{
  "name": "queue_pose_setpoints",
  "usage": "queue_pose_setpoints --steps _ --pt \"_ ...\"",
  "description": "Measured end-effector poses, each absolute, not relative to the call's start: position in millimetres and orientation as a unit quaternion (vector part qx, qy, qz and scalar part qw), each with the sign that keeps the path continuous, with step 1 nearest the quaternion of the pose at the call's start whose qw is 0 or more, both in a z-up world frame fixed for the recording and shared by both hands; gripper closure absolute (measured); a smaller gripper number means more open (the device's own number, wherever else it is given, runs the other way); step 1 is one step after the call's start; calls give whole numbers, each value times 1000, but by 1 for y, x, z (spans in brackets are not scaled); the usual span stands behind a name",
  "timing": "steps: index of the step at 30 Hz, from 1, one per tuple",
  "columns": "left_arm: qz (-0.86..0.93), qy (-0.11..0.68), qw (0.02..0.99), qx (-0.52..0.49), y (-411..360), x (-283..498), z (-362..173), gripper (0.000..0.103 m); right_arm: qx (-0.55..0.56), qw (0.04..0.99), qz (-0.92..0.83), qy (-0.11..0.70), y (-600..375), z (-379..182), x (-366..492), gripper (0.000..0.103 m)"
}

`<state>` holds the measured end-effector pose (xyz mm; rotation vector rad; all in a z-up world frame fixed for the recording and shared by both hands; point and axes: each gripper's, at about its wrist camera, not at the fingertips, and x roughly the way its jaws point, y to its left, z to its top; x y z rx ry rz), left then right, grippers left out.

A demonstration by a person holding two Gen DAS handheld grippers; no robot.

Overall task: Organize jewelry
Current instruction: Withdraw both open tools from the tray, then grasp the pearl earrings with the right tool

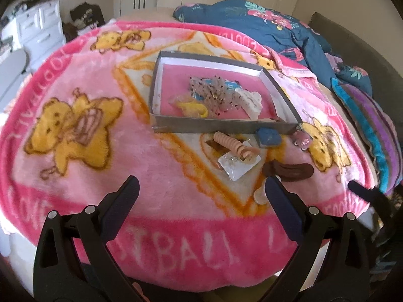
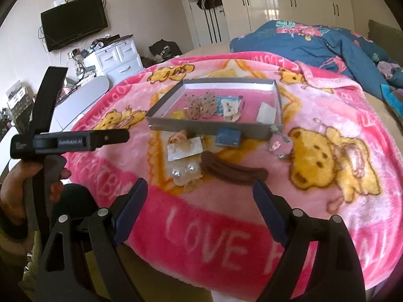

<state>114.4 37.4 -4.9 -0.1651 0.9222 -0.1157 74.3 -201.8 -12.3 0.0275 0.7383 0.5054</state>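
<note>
On the bed's blanket, the tray lies ahead of both my hand-held grippers. The brown hair clip lies crosswise just beyond my right hand-held gripper, fingers apart and empty. My left hand-held gripper, likewise apart, sits farther off.

One grey box sits on the one pink blanket. Inside it: one yellow ring, one white claw clip and two beaded fan pieces. Outside, at the box's 6 o'clock: one brown hair clip, one blue pad, one coiled peach tie, two pearls and one pink charm towards 4 o'clock.
</note>
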Motion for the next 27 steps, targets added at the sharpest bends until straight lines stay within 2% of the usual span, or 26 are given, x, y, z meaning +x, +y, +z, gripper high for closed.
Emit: queue_pose_setpoints --steps 14,27 --pt "-71 496 859 -107 35 178 -35 10 4 886 262 383 -172 -59 100 18" --pt "-95 512 843 -134 32 201 -43 10 5 875 268 403 -155 -90 121 19"
